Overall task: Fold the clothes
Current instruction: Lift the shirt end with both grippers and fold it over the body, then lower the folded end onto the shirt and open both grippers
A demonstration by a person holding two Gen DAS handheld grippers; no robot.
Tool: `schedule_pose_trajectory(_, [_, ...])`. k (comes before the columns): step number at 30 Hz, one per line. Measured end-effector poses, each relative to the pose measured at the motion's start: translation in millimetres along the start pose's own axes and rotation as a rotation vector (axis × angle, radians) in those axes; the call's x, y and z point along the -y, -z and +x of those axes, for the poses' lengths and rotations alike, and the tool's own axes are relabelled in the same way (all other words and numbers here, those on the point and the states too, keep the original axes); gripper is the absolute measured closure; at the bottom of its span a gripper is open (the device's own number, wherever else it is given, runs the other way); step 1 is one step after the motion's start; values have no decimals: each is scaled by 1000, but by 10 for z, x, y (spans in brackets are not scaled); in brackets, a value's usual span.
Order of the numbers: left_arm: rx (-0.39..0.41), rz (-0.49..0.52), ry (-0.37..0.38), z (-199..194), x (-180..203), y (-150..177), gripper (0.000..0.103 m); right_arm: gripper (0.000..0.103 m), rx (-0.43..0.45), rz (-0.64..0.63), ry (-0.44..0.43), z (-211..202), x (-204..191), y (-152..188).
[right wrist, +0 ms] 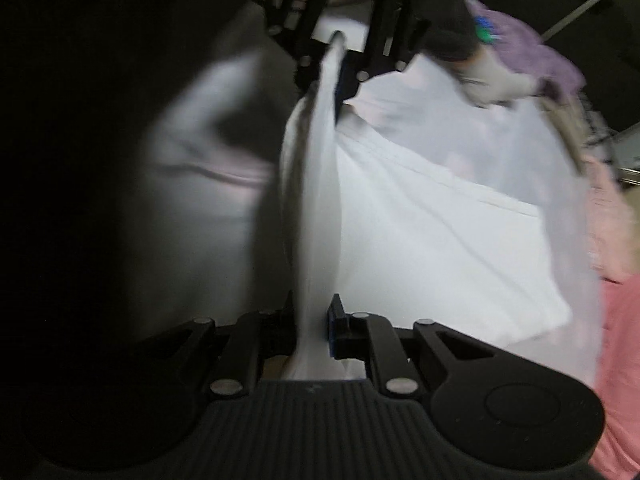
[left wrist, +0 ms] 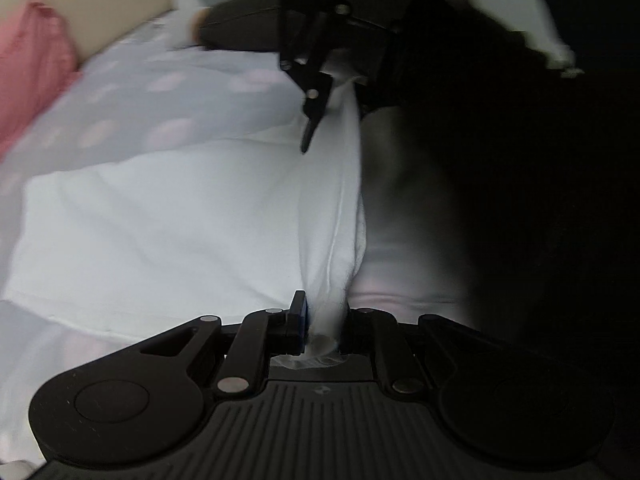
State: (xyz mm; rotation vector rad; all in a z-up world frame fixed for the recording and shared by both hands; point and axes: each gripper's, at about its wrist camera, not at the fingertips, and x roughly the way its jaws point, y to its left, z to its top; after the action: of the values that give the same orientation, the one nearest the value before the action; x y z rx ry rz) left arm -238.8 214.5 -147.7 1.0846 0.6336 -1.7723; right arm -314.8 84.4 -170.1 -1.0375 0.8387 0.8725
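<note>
A white garment (left wrist: 180, 220) lies spread over the bed, with one edge lifted into a taut band between both grippers. In the left wrist view my left gripper (left wrist: 324, 308) is shut on a bunch of that edge at the bottom. My right gripper (left wrist: 336, 120) is shut on the same edge further up. In the right wrist view my right gripper (right wrist: 314, 304) pinches the white garment (right wrist: 440, 220), and the band of cloth runs up to my left gripper (right wrist: 332, 60), which clamps its other end. Both views are blurred.
The bed has a pale blue sheet with pink dots (left wrist: 180, 92). A pink cloth (left wrist: 32, 72) lies at its left beside a cream headboard (left wrist: 100, 0). A dark garment (left wrist: 240, 28) lies at the far side. A purple cloth (right wrist: 532, 44) and the pink cloth (right wrist: 620, 340) lie to the right.
</note>
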Motion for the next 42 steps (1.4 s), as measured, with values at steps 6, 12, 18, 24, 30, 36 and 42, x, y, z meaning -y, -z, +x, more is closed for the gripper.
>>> schedule_pose_trajectory(6, [116, -177, 100, -358, -659, -95, 93, 89, -12, 155, -196, -362, 738, 2])
schedule_pose_trajectory(12, [222, -313, 147, -781, -1731, -212, 93, 89, -25, 264, -428, -407, 2078, 84])
schedule_pose_trajectory(18, [292, -391, 293, -877, -2558, -87, 93, 88, -66, 324, -651, -282, 3050, 103])
schedule_pose_trajectory(24, [341, -483, 313, -731, -3097, 113, 93, 88, -113, 371, -725, 70, 3711, 143])
schedule_pose_trajectory(30, [343, -595, 306, -464, -3729, 308, 93, 88, -190, 373, -703, 601, 4185, 166])
schedule_pose_trajectory(36, [273, -719, 279, -25, -4207, 510, 93, 87, -264, 355, -708, 1287, 4481, 178])
schedule_pose_trajectory(42, [258, -784, 294, 207, -4400, 803, 93, 84, -268, 411, -775, 1830, 4748, 342])
